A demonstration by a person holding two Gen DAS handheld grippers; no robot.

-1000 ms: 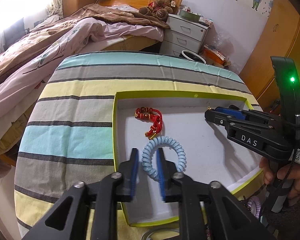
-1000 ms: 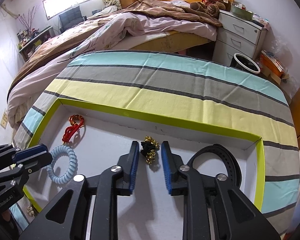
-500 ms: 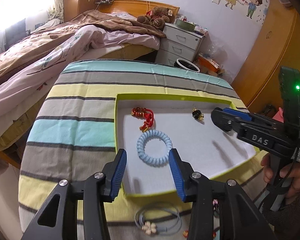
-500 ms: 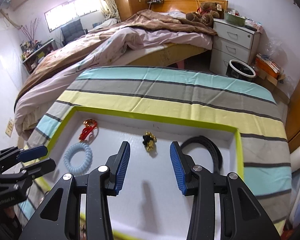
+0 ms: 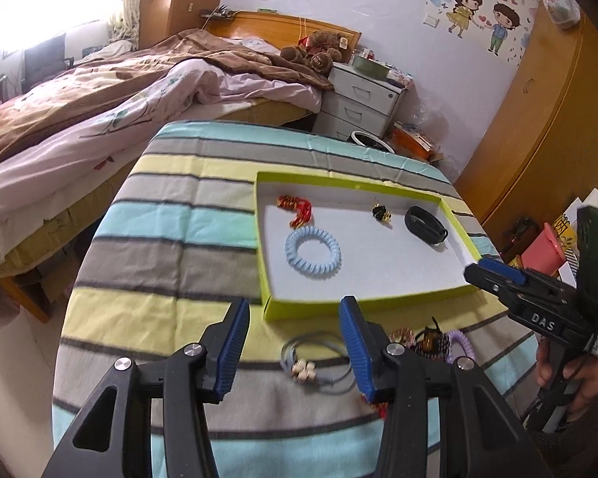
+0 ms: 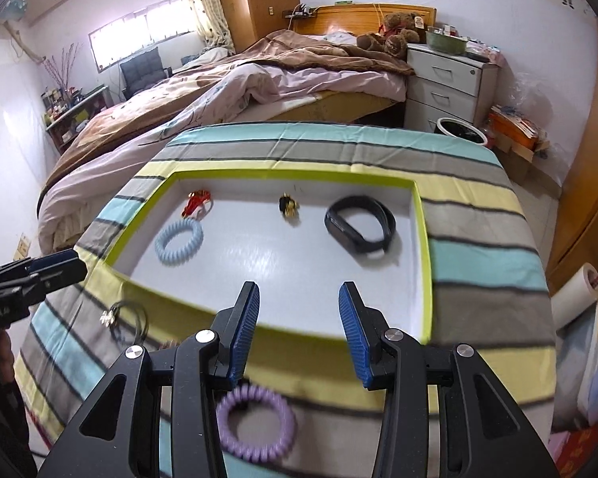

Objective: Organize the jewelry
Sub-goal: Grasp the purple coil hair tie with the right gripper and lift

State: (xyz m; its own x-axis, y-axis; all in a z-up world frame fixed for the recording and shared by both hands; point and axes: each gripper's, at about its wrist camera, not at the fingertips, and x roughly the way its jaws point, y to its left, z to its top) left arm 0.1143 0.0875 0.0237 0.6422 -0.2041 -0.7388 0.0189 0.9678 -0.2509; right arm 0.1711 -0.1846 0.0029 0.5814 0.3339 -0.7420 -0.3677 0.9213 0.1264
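Hovering over the near edge of the striped tablecloth (image 5: 171, 247), both grippers are empty with their jaws spread wide, so the step in hand looks like the gap between one placement and the next pick. Four pieces already lie in the green-rimmed white tray (image 6: 425, 263): a red beaded charm (image 5: 297, 209) at the far left, a pale blue coil bracelet (image 5: 313, 253) just in front of it, a small black-and-gold trinket (image 6: 288, 205) near the far wall, and a black fitness band (image 6: 358, 227) toward the right side. Still outside the tray, on the cloth in front of its near wall, are a grey cord necklace (image 5: 319, 362) with a pale flower clasp, a purple coil bracelet (image 6: 255, 424), and a small cluster of beaded pieces too blurred to name. The left gripper (image 5: 295, 346) sits roughly over the necklace, and the right gripper (image 6: 299, 330) sits just beyond the purple bracelet, which shows below and between its arms. My judgement is that each hand now needs to drop and draw back slightly, then close on its nearest piece. The purple bracelet lies flat as a ring with no real long axis, so any approach angle should work; the necklace's loop stretches left to right across the view, so pinching near the clasp seems safest, since loose cord could slip.
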